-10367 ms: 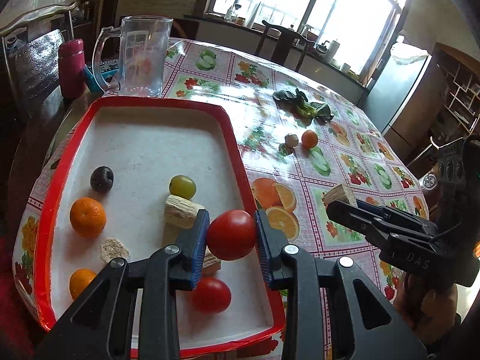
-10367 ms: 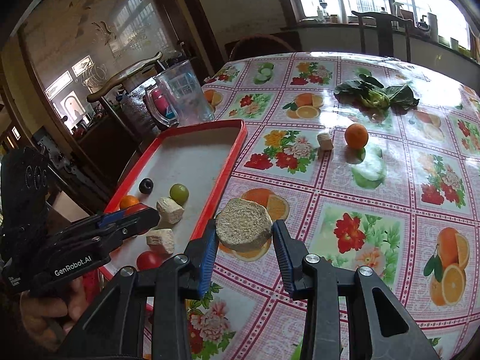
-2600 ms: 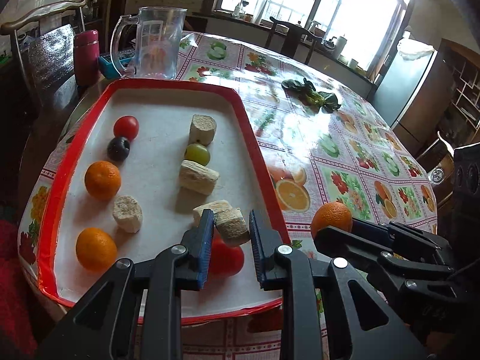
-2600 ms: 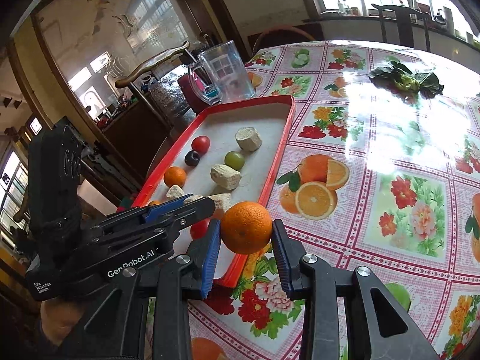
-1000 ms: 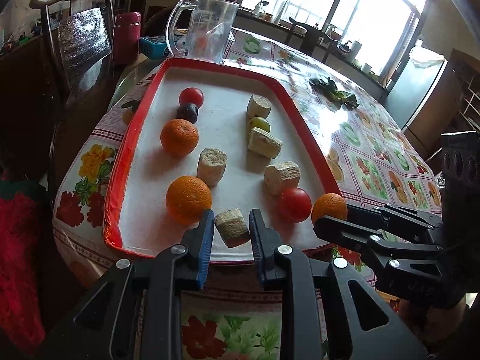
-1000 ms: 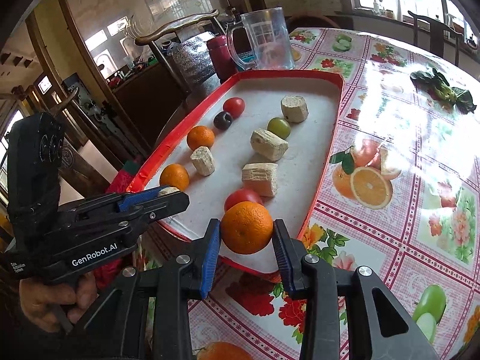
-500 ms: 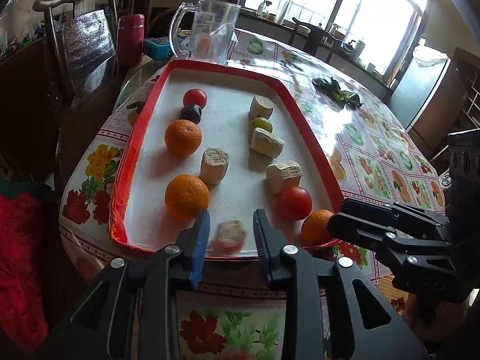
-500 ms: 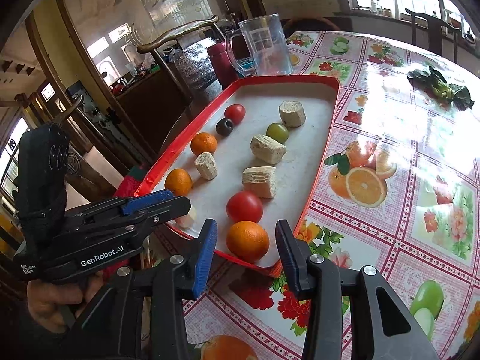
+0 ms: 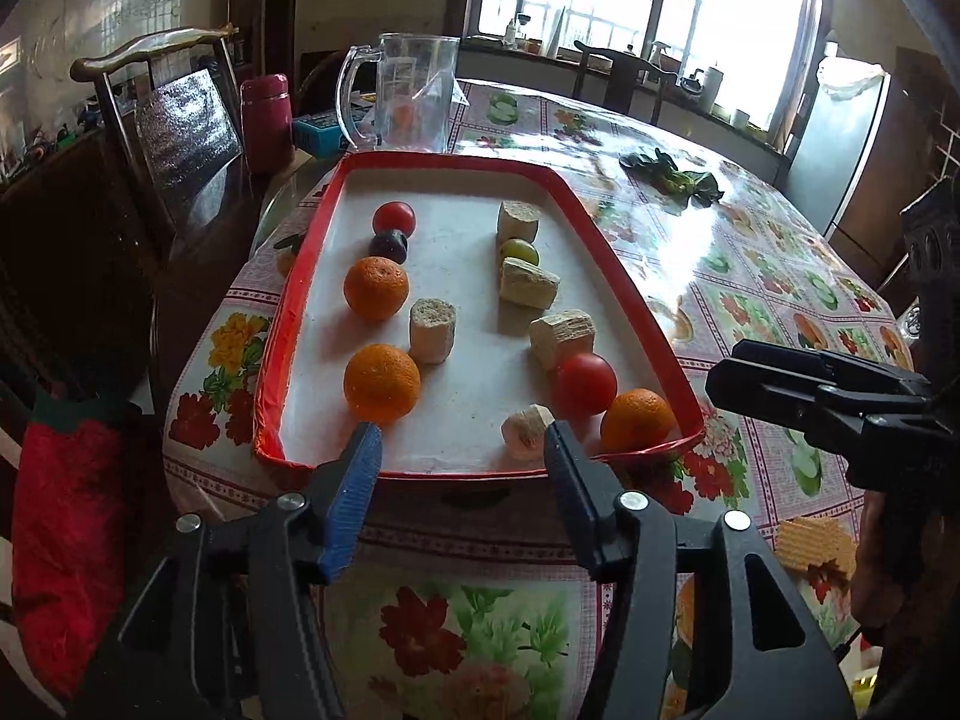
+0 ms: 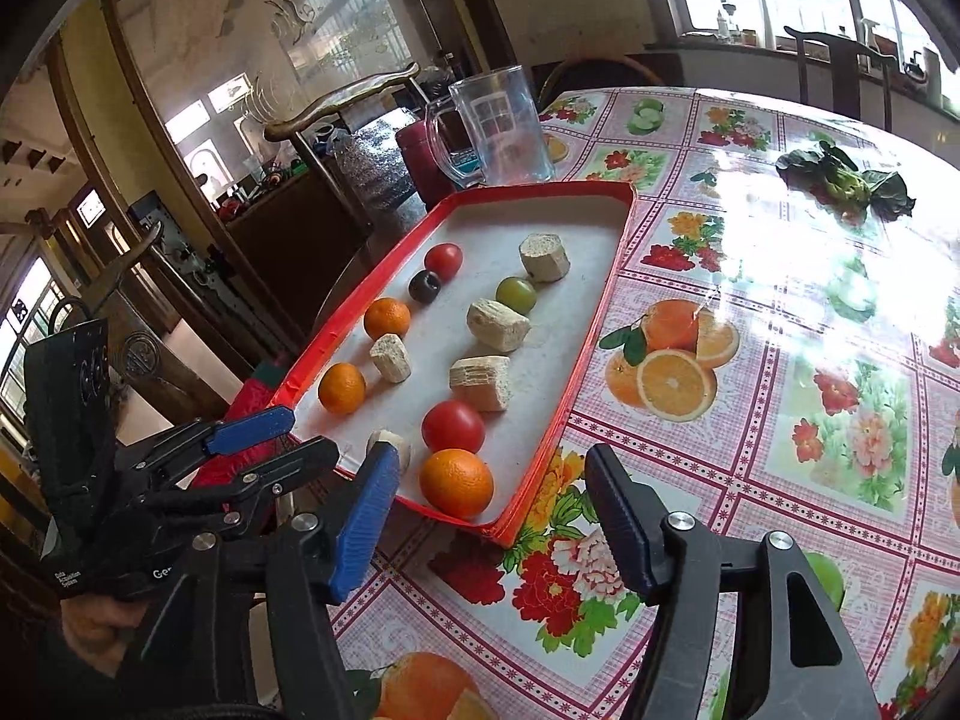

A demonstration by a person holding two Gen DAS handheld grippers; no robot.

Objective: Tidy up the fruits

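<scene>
Table: round, under a glossy fruit-and-flower oilcloth [image 10: 750,360]; it carries everything below.
Tray: red-rimmed with a white floor [image 9: 624,288], lying near the table edge.
Left gripper: [image 9: 462,450] hovers over the tray's near rim, jaws opening and already wide, nothing pressed between them.
Right gripper: [image 10: 492,480] hangs over the tray's near right corner, jaws opening and wide, holding nothing.
Pitcher: clear with a handle [image 9: 414,96], standing just beyond the tray's far rim.
Flask: dark red [image 9: 264,120], left of the pitcher.
Leafy greens: [image 10: 846,180] loose on the cloth, well apart from the tray.
Left row in tray: two oranges [image 9: 381,384] [image 9: 376,288], then a dark plum [image 9: 389,245] touching a small tomato [image 9: 393,218] at the far end.
Right row in tray: orange [image 10: 456,482] in the near corner, just beside a tomato [image 10: 453,426].
Green fruit: [image 10: 516,295] farther up the right row.
Beige chunks: five rough porous pieces, one [image 9: 432,330] between the rows, three in the right row.
Smallest chunk: [image 9: 527,427] on the tray floor, just in front of the left gripper's right finger.
</scene>
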